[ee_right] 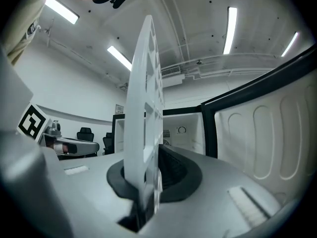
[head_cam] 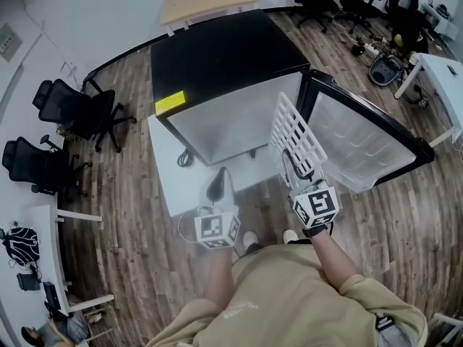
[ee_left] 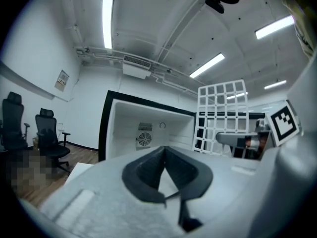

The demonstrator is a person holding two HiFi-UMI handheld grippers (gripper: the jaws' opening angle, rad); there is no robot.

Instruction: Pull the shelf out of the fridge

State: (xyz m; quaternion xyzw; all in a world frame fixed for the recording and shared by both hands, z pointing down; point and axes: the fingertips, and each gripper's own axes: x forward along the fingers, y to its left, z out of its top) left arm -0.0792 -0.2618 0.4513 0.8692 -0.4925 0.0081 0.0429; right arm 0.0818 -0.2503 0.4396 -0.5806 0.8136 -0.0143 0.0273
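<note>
Seen from the head, the inside of the black-topped, white-lined fridge (head_cam: 217,56) was a pale blur, and the person's hands were hidden behind the marker cubes. The lower edge of the white plastic grid shelf (head_cam: 296,136) disappeared between the jaws that clamped it.

The right gripper (head_cam: 291,168) was clenched on this shelf and held it on edge, clear of the cabinet, in the gap between the fridge opening and the open white-lined door (head_cam: 362,147). In the right gripper view the shelf (ee_right: 143,108) rose straight up from the pinched pads (ee_right: 166,175).

The left gripper (ee_left: 165,151) was closed and empty, tips together, pointing at the open fridge.

There was one shelf, one fridge and two grippers; two black office chairs (head_cam: 72,110) stood well to the left.
</note>
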